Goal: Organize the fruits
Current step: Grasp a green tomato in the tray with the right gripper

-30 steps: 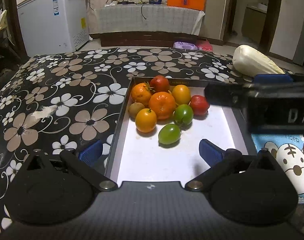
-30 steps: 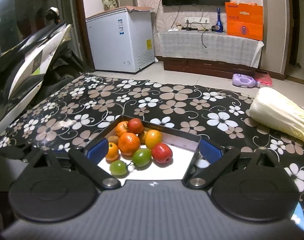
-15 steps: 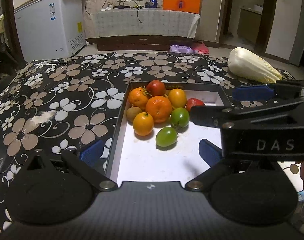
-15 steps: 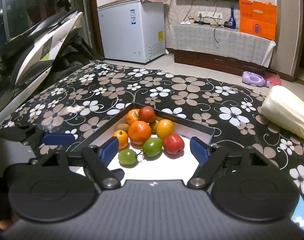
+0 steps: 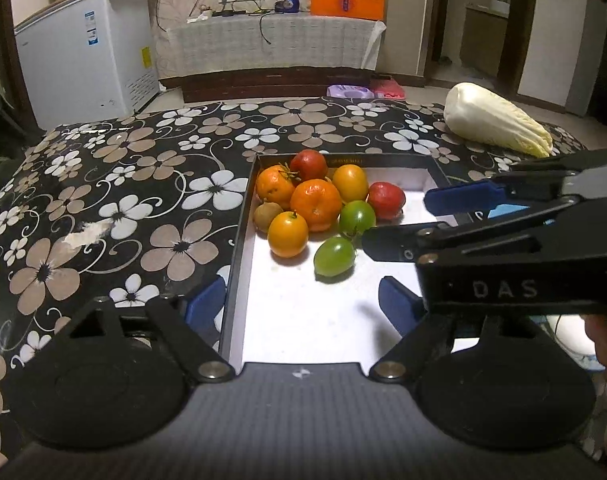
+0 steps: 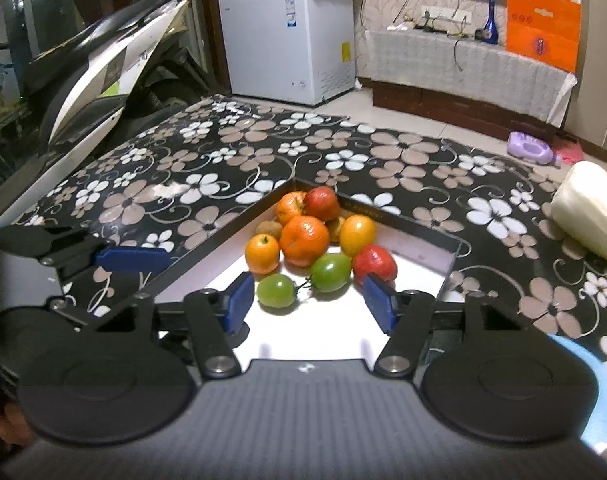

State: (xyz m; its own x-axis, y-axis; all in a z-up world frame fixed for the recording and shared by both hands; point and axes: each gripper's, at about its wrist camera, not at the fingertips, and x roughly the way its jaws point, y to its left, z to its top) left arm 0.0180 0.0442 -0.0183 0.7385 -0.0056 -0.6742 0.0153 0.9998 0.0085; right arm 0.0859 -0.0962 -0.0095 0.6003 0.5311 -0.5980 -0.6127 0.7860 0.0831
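Left wrist view: the fruits [image 5: 323, 216] lie heaped in the far left corner of the tray [image 5: 239, 240], well ahead of the left gripper [image 5: 301, 300], whose jaws are closing on nothing and straddle the tray's left wall. The right gripper [image 5: 419, 220] has pushed further in from the right than a second ago. Right wrist view: the right gripper [image 6: 309, 300], narrower than before, is closing just short of the green tomatoes [image 6: 277, 290], gripping nothing. A cabbage [image 6: 587, 208] lies on the floral surface [image 6: 207, 168].
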